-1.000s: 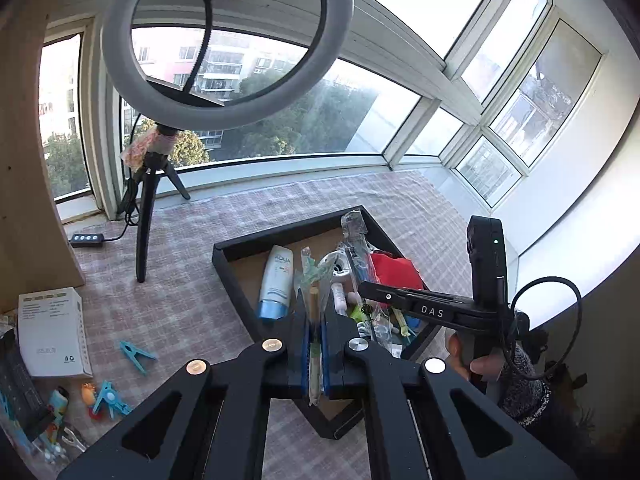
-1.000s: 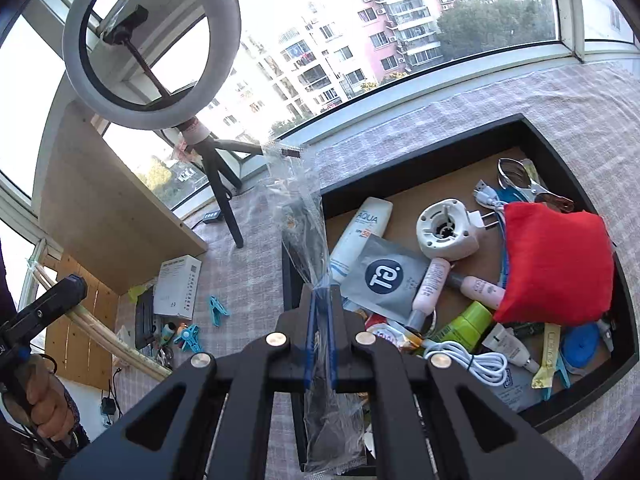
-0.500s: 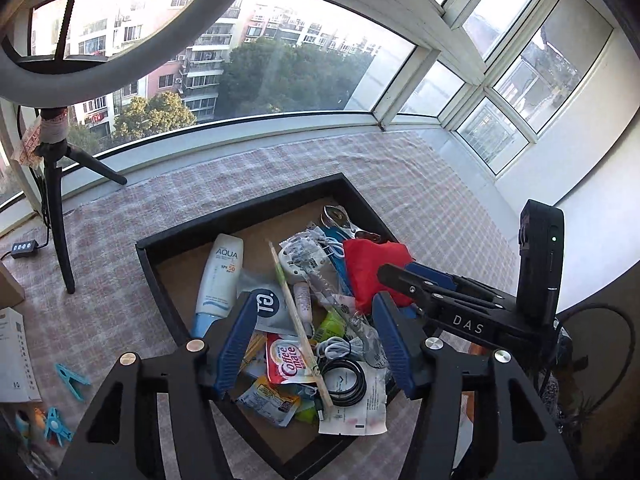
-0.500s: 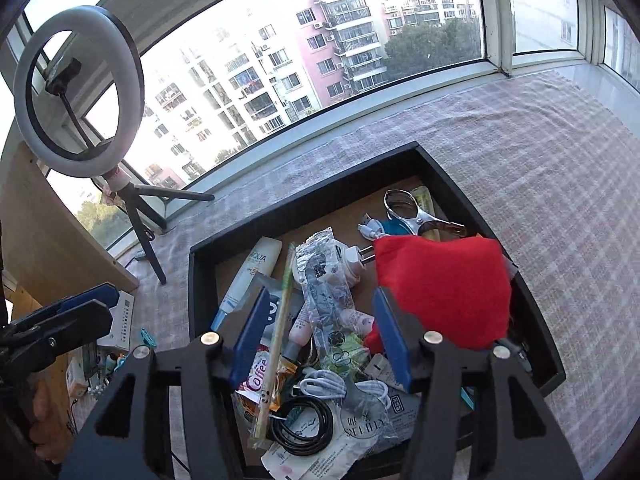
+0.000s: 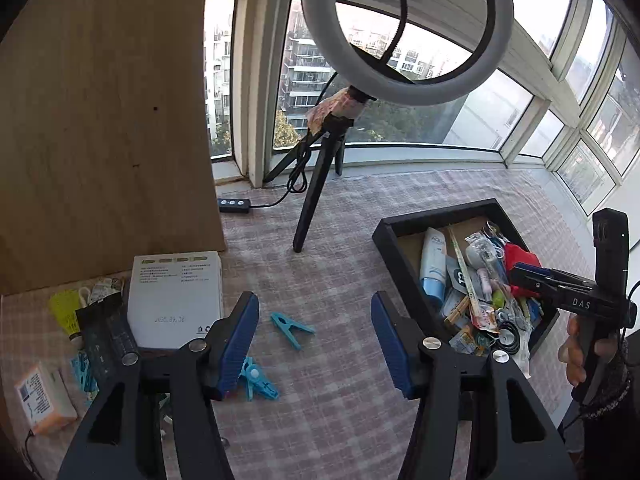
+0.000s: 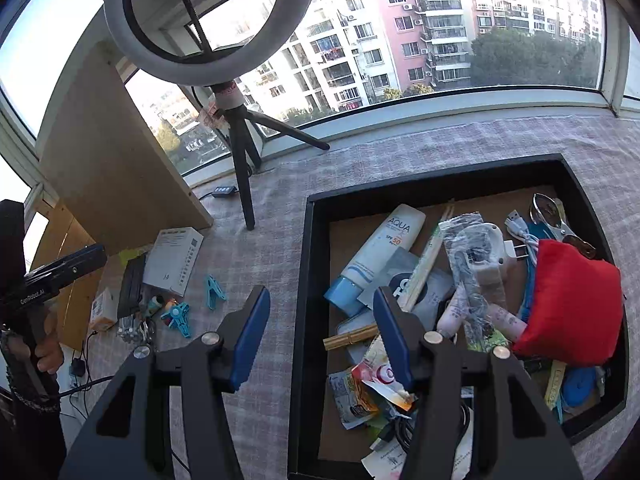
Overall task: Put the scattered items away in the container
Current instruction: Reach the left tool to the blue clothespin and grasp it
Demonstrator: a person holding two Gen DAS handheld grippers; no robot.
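Left wrist view: checked worktop (image 5: 344,280), black container (image 5: 394,252) at right (crammed with sunscreen tube (image 5: 434,266), red pouch (image 5: 520,258)). White box (image 5: 176,300) at left; blue clothespin (image 5: 290,328) just beyond left tool (image 5: 314,340), released, empty. Right wrist view: right tool (image 6: 320,340) likewise released, straddling container's near-left wall.

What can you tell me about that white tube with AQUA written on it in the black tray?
The AQUA tube is white plastic with a light blue cap at its near end and orange SPF 50 print. It lies flat and slanted in the black tray, cap towards the left wall, beside wooden chopsticks. No gripper touches it.
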